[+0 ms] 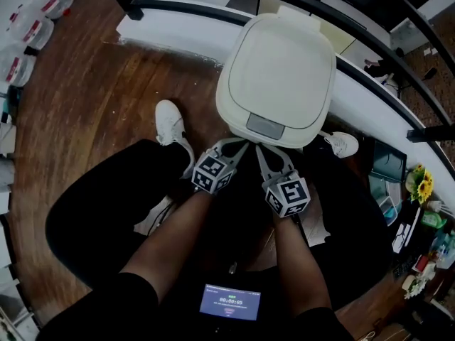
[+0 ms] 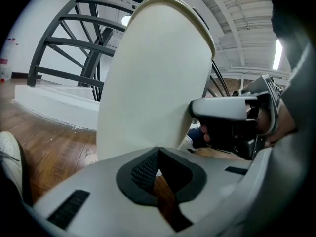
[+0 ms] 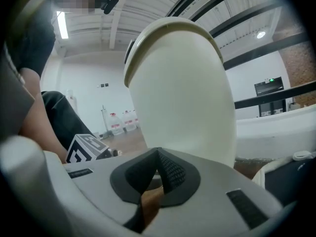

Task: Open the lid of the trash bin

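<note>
The cream trash bin stands on the wood floor in front of me, its lid down and a grey latch at the near edge. My left gripper and right gripper point at the bin's front just under that latch, side by side, both shut and holding nothing. In the left gripper view the bin's wall rises right beyond the shut gripper, and the right gripper's body shows beside it. The right gripper view has the bin towering over that shut gripper.
My white shoes flank the bin. Behind it run a white ledge and a black railing. Water bottles line the far left; cluttered shelves stand at the right. A timer screen sits at my waist.
</note>
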Available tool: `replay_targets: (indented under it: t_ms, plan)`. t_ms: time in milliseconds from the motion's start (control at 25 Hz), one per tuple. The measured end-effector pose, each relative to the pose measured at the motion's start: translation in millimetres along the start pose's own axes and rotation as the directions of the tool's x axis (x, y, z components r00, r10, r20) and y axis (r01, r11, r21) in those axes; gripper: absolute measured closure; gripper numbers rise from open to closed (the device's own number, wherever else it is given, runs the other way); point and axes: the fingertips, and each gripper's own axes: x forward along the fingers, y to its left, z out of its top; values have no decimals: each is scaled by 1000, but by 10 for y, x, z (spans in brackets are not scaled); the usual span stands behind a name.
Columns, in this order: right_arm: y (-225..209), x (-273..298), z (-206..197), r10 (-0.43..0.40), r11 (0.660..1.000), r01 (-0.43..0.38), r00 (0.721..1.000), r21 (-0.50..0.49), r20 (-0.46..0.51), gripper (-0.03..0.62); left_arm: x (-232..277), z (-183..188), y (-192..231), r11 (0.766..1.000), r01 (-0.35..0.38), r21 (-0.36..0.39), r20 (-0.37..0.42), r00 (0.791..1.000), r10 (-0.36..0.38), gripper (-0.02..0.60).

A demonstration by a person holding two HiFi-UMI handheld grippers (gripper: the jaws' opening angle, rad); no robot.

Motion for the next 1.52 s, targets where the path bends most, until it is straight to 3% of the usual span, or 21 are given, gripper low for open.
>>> replay_targets:
  t_ms: [320, 600, 920, 1320, 1520]
  plan:
    - [-73, 11, -222, -19, 1000, 19, 999, 25, -30, 583, 73, -290, 137, 1000, -18, -5, -51, 999, 17, 544]
    - [-38, 51, -339, -7, 1000, 8, 999, 24, -50, 583, 337, -431, 283, 999, -32, 35, -114, 993, 36, 544]
    - [-274, -2, -652, -68, 993, 78, 991, 86, -113, 583, 624, -569, 406, 997, -61, 49, -145, 987, 67, 545]
    - [-336, -43, -749, -84, 987, 102, 987, 127, -134, 584, 765, -705, 481, 992, -109, 61, -227, 966, 120, 543]
    - [-352, -56, -733, -89, 985, 107, 987, 134, -133, 583, 784, -708, 492, 988, -155, 25, -243, 957, 157, 545]
